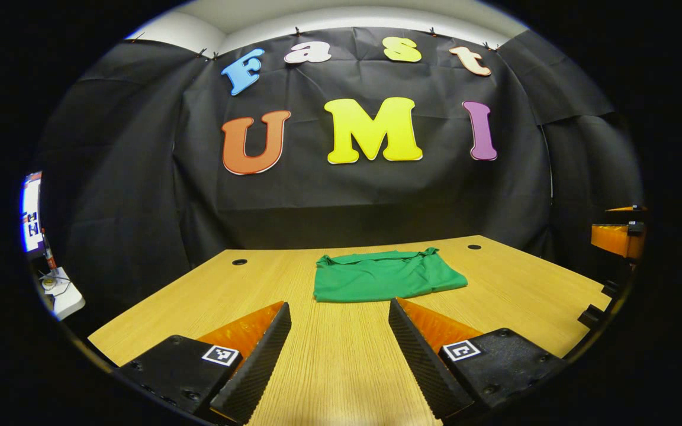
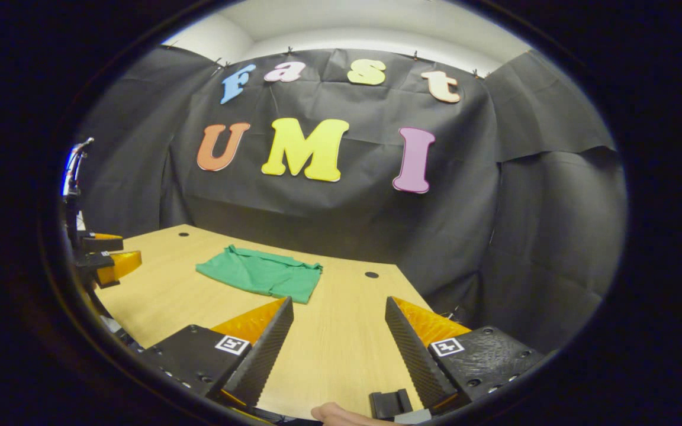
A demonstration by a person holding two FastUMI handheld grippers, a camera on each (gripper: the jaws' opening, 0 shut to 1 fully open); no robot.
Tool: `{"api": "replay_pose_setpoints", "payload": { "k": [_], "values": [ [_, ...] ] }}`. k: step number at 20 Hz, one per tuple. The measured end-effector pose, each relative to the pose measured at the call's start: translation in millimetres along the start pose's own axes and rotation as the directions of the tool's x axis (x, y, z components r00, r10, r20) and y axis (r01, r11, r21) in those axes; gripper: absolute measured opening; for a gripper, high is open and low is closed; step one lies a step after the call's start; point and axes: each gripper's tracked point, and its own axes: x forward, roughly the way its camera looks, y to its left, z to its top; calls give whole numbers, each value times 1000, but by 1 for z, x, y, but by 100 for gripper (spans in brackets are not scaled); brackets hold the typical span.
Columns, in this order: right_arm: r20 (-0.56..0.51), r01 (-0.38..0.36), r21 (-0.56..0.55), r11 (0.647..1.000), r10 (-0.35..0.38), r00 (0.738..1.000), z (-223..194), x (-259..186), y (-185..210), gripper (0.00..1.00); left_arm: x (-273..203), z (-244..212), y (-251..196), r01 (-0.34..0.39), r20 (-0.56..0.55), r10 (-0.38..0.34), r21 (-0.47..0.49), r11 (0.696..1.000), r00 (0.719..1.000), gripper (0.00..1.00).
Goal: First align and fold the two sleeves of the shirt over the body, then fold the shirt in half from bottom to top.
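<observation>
Left gripper view is showing my left gripper (image 1: 340, 316) hanging over the bare wood table (image 1: 341, 367) with its fingers spread wide and nothing between them, and the green shirt (image 1: 383, 276) is sitting a bit past the tips, roughly mid-table, already looking like a compact rectangle with its folded edges bunched toward the far side. Honestly I'm reading this as the folding being pretty much done, so the main thing I'm worrying about is messing it up: if I'm reaching back in to neaten it, the fingers could be catching that loose corner poking out on the right side and dragging the top layer open. The fabric's looking thin and slippery, so a nudge would probably be sliding the whole stack on the smooth wood. Right gripper view is showing my right gripper (image 2: 339, 313) also wide open and empty, off to the shirt's (image 2: 261, 273) side, over the table's near right part. I'm also seeing my left gripper (image 2: 107, 260) way over at the left edge there, and a bit of my hand (image 2: 338, 414) at the bottom. Risk here is swinging the right one across and clipping the near corner of the shirt, which is lying just beyond my left fingertip.
</observation>
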Motion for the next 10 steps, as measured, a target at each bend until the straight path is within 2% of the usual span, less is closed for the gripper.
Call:
{"api": "replay_pose_setpoints", "payload": {
  "k": [4, 10],
  "values": [
    [2, -27, 26, 999, 26, 1000, 2, 2, 14, 97, -8, 11, 2, -9, 24, 9, -1, 1000, 1000, 100],
    [50, -67, 21, 998, 66, 997, 17, 0, 37, 95, -23, 26, 9, -43, 63, 41, 35, 998, 997, 100]
  ]
}}
